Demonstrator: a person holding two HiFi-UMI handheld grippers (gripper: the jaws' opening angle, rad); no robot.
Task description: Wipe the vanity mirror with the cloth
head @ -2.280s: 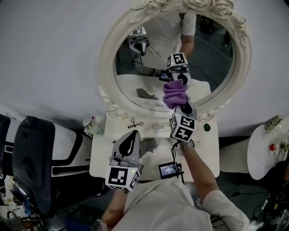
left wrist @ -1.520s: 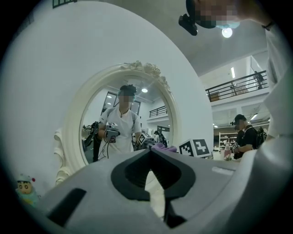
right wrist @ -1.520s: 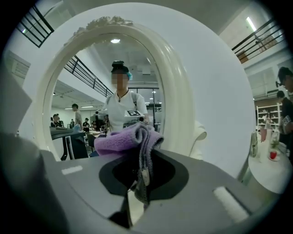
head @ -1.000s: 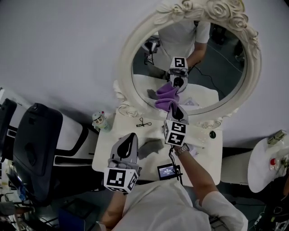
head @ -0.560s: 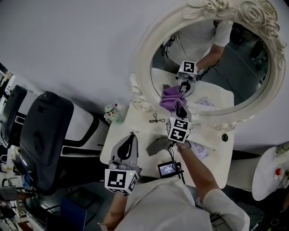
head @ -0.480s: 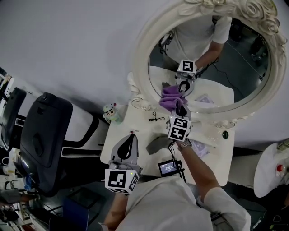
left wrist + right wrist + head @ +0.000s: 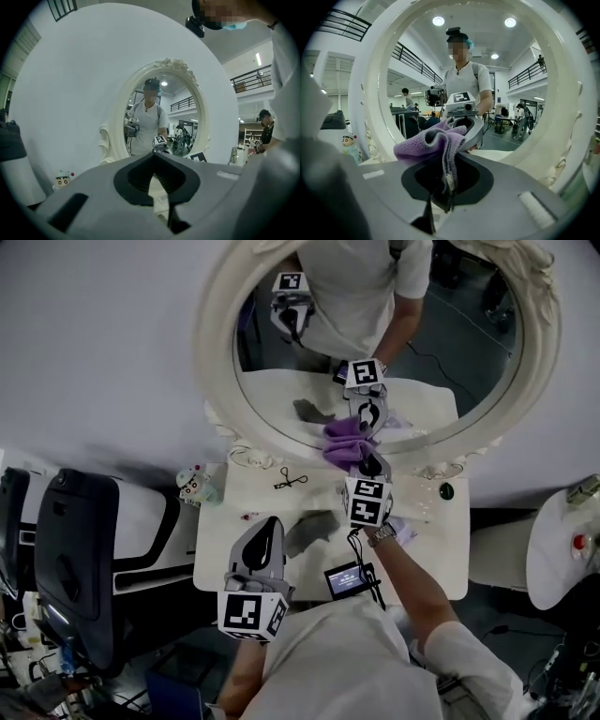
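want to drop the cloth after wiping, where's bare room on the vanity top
The vanity top is bare at its right front, below the green object. Crowded left of centre: grey item, scissors-like tool, figurine.

vanity mirror (image 7: 216, 345) top cut off by edge, black chair (image 7: 80, 549) cropped at left

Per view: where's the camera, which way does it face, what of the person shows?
Head view: on the head, looking steeply down at table and mirror; shows left gripper, right gripper, right forearm, shirt.
Left gripper view: on the left gripper, facing the mirror from farther back; shut, empty jaws show.
Right gripper view: on the right gripper, close to the mirror; jaws clamp the cloth.
Shared: both gripper views see mirror and toy.
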